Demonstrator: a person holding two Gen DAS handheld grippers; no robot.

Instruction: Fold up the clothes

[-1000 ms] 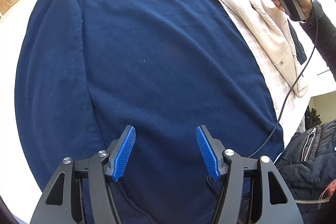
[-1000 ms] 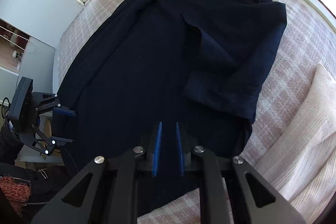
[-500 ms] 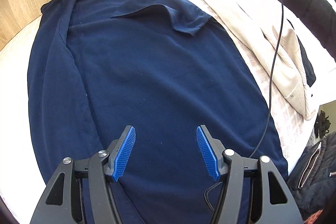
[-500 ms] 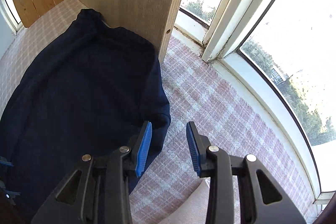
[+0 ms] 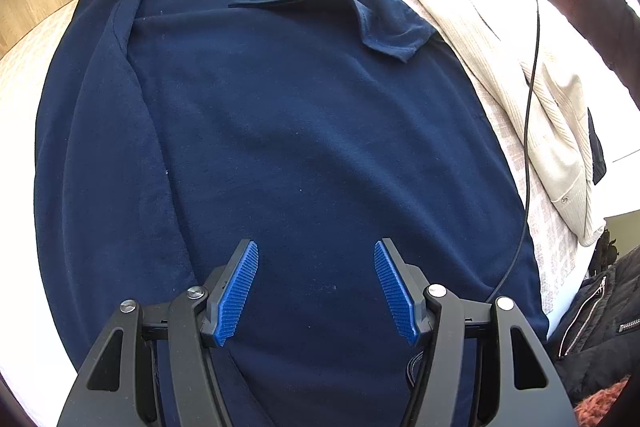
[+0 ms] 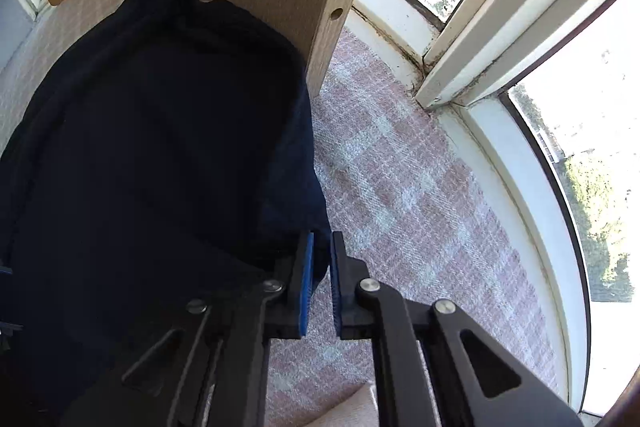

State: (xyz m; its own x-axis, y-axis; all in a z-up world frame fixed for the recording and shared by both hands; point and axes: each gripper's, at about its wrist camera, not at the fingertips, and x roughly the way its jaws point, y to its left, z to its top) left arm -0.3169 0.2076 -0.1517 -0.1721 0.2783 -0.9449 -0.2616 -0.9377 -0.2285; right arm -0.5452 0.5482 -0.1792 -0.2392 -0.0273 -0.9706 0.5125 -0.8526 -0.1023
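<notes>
Tongs first: left tongs [image 5: 316, 287] gape about half open over the lower middle of the navy garment [image 5: 300, 147], nothing between the pads. Right tongs [image 6: 319, 281] are pinched nearly closed on the garment's hem corner [image 6: 316, 259], centre of the right wrist frame. We see the garment spread flat on a checked bed cover [image 6: 400, 187], one sleeve [image 5: 340, 11] folded inward at upper centre, a cream cardigan [image 5: 540, 115] at right. We judge it soft, light, limp and not slippery; best taken at corners, hems or shoulder seams. Versus half a second ago, the right tongs stood open beside that corner, now they are clamped; left view has slid slightly, opening unchanged.
</notes>
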